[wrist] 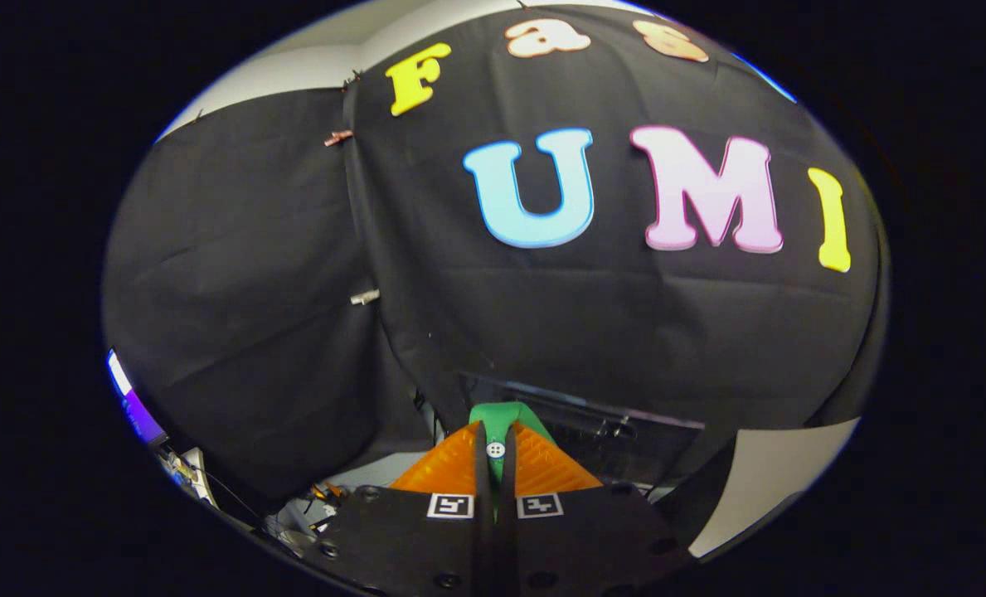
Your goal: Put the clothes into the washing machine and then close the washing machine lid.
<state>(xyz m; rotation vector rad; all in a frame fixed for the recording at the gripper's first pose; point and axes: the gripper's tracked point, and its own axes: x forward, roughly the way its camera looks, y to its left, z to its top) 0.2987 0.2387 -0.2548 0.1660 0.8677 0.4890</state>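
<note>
Closest to the lens, the gripper has its two fingers drawn together and clenched on a green cloth, so that a narrow slit is all that separates them. That cloth is pinched between the fingertips and sticks out just past them as a folded hump, its long axis running along the fingers and away from the camera, pointing up toward the booth wall. A small white button with four holes sits on the cloth right in the slit between the fingers. Beyond the cloth, low against the wall, lies a dark glossy box-like thing with a pale upper edge; whether it is the washer, and whether anything is inside, cannot be told. The wall is black fabric hanging in two panels, held at their seam by small clips. A pale surface shows off to the right of the fingers, and a tangle of cables lies low on the left.
</note>
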